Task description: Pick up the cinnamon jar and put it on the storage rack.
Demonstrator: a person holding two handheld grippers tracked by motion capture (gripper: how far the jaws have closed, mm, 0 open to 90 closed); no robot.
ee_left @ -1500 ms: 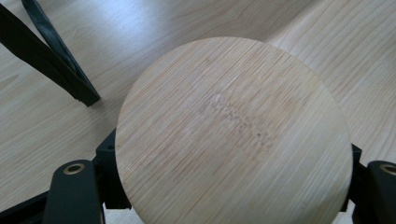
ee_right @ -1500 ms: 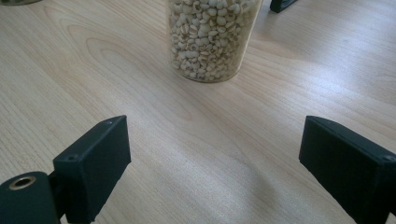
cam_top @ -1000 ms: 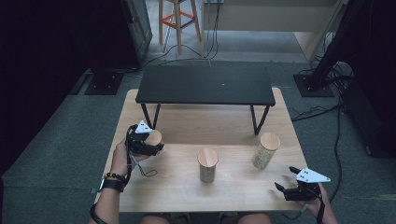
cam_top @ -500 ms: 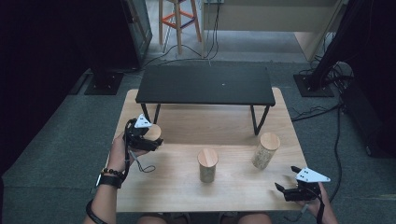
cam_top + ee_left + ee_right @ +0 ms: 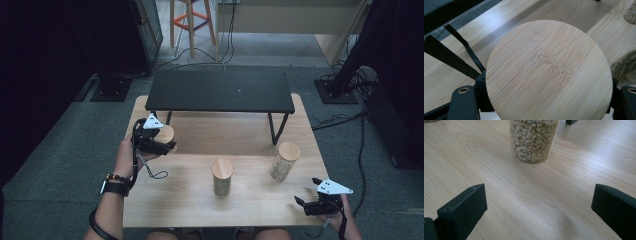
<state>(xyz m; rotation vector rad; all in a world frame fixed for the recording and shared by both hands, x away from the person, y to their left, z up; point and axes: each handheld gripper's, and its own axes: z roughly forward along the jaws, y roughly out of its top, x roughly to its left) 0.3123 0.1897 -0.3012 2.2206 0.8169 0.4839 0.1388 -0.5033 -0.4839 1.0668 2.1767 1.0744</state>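
Bamboo-lidded jar (image 5: 549,72) sits clamped between the left gripper's (image 5: 159,145) fingers (image 5: 464,100).

A black low shelf (image 5: 220,91) is set at the far end of the surface (image 5: 200,200). An orange stool (image 5: 191,20) is seen on the floor beyond the shelf.

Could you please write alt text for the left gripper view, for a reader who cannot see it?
A round bamboo lid of a jar sits between the left gripper's two black jaws, seen from above and close up. Behind it lies the light wooden table, with thin black legs of a low shelf at the left.
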